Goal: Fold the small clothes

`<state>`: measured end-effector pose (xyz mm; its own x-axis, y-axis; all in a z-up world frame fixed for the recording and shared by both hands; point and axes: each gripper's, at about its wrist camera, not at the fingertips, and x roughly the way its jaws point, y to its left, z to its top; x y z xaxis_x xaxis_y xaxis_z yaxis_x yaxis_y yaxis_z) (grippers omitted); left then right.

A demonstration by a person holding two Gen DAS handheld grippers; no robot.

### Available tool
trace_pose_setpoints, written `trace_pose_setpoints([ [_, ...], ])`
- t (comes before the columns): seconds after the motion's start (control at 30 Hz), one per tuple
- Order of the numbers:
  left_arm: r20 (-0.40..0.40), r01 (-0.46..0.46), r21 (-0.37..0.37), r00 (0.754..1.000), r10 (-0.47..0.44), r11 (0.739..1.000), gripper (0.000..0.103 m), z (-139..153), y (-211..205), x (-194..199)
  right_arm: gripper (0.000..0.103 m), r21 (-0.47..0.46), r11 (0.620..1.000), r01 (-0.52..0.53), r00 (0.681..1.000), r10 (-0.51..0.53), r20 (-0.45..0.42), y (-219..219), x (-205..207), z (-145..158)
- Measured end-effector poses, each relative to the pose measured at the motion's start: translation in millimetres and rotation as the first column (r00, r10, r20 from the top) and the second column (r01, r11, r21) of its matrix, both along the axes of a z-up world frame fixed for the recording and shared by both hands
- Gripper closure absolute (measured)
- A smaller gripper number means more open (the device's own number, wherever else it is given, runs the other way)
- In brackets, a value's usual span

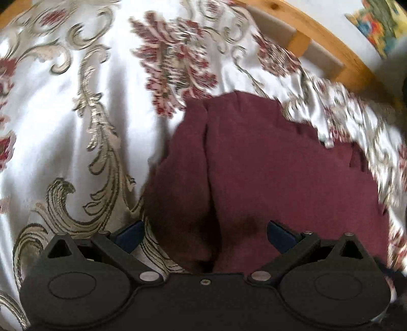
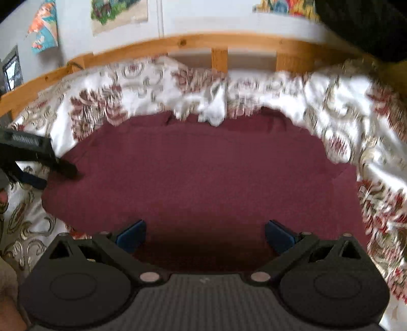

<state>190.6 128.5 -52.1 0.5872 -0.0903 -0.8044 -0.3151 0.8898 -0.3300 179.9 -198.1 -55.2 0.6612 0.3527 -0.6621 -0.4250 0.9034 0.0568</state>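
Satin bedspread (image 1: pixel 63 114) with scrolled gold and red flowers covers the bed under me, a wooden rail (image 1: pixel 318 38) at its far edge. From my left wrist view, the maroon garment (image 1: pixel 267 165) lies just ahead of my left gripper (image 1: pixel 204 233) and off to its right, bunched with a deep crease running away from me, so I judge the folding barely begun on this side. That gripper's jaws stand wide apart and hold nothing; the cloth's near edge sits between them, though I cannot tell whether the blue pads (image 1: pixel 279 235) touch it. From my right wrist view, the same garment (image 2: pixel 203 178) spreads fairly flat straight ahead, reaching toward the wooden rail (image 2: pixel 178 43) and the pictures on the wall (image 2: pixel 119 12). My right gripper (image 2: pixel 204 235) is likewise wide open and empty, low over the near part of the cloth. My other gripper (image 2: pixel 38 155) shows far left at the garment's edge. No finished fold shows; all the folds seem left to make.
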Motion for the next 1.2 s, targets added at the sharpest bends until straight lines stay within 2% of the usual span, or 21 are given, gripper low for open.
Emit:
trace_pose_setpoints([
  [0.03, 0.004, -0.024, -0.019, 1.0, 0.024, 1.0, 0.001, -0.4, 3.9, -0.7, 0.0, -0.006, 1.0, 0.0, 0.999, -0.001, -0.033, 0.2, 3.5, -2.4],
  [0.13, 0.003, -0.071, -0.069, 0.997, 0.071, 0.995, 0.001, -2.3, 12.6, -1.9, 0.0, 0.009, 1.0, 0.007, 0.999, -0.007, -0.052, -1.7, 4.9, -4.0],
  [0.27, 0.012, -0.078, -0.07, 0.997, 0.079, 0.994, 0.001, -2.2, 12.5, -1.3, 0.0, 0.006, 1.0, 0.006, 0.998, -0.006, -0.061, -2.2, 5.3, -4.8],
  [0.43, 0.083, -0.089, -0.078, 0.992, 0.096, 0.993, 0.001, -2.5, 15.4, 12.4, 0.0, 0.006, 1.0, 0.007, 0.998, -0.006, -0.066, -2.7, 5.6, -5.1],
  [0.6, 0.092, -0.047, -0.045, 0.994, 0.051, 0.998, 0.001, -6.6, 11.1, 27.0, 0.0, 0.006, 1.0, 0.006, 0.998, -0.006, -0.068, -2.5, 5.7, -4.8],
  [0.77, 0.049, -0.007, -0.025, 0.999, 0.008, 1.0, 0.001, -10.7, 5.4, 27.8, 0.0, 0.005, 1.0, 0.005, 0.997, -0.005, -0.073, -2.6, 6.1, -5.1],
  [1.2, 0.004, 0.027, 0.02, 1.0, -0.027, 0.999, 0.001, -12.8, -2.6, 25.1, 0.0, 0.004, 1.0, 0.004, 0.997, -0.004, -0.079, -2.7, 7.1, -6.1],
])
